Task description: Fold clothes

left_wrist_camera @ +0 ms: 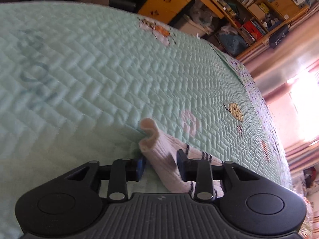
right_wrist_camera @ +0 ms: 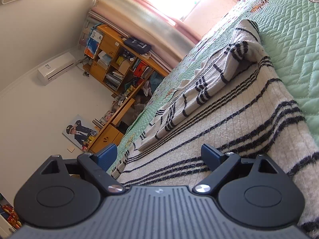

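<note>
A white knit sweater with black stripes [right_wrist_camera: 249, 119] lies flat on a mint-green quilted bed [right_wrist_camera: 295, 29], one sleeve [right_wrist_camera: 209, 79] folded across its body. In the left wrist view the cuff end of a sleeve [left_wrist_camera: 159, 149] sticks up off the quilt [left_wrist_camera: 99, 69], curled at its opening. My left gripper [left_wrist_camera: 161, 164] is shut on this sleeve, both pads pressing its sides. My right gripper [right_wrist_camera: 159, 156] hovers low over the sweater's body near its edge, jaws wide apart with nothing between them.
Beyond the bed's far edge stand a wooden desk and shelves [right_wrist_camera: 119, 63] packed with books and boxes, also in the left wrist view [left_wrist_camera: 259, 10]. Pink curtains [right_wrist_camera: 159, 25] frame a bright window. An air conditioner [right_wrist_camera: 55, 67] hangs on the wall above a picture [right_wrist_camera: 79, 131].
</note>
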A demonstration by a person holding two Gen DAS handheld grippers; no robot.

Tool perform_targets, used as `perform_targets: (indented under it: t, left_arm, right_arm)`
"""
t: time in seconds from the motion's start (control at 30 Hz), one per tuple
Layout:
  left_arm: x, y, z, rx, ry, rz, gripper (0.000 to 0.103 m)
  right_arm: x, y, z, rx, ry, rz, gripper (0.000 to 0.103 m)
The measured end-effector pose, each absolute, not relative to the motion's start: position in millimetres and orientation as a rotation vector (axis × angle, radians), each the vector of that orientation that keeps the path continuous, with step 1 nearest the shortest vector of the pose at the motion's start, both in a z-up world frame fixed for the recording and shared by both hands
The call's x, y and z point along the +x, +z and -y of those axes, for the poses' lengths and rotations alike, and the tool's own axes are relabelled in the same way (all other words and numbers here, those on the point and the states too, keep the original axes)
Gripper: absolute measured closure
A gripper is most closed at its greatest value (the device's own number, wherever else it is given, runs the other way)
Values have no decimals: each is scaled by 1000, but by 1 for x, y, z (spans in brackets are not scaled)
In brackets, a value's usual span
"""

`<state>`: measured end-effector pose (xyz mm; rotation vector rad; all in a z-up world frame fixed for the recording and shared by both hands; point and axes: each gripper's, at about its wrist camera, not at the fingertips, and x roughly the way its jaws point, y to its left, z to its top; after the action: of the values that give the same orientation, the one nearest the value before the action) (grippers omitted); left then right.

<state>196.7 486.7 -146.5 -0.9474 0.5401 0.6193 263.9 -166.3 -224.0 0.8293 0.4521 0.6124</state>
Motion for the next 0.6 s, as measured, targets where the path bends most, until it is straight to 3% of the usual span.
perform_targets:
  t: [0.07,0.1,0.33,0.6]
  left_arm:
    - [178,-134,-479,-919,637,-490,37]
    - [171,-129,-474,-906,630,-485,35]
    - [203,-123,-427,-854,375,-601,33]
    - [329,-159,-407,-622,327,-804,33]
  right_arm:
    - [264,-224,166,829,612,-452,12]
    - [264,-224,166,829,612,-452,12]
    - [263,-223,166,833,613,-450,12]
    - [263,-223,167,838,617,-447,12]
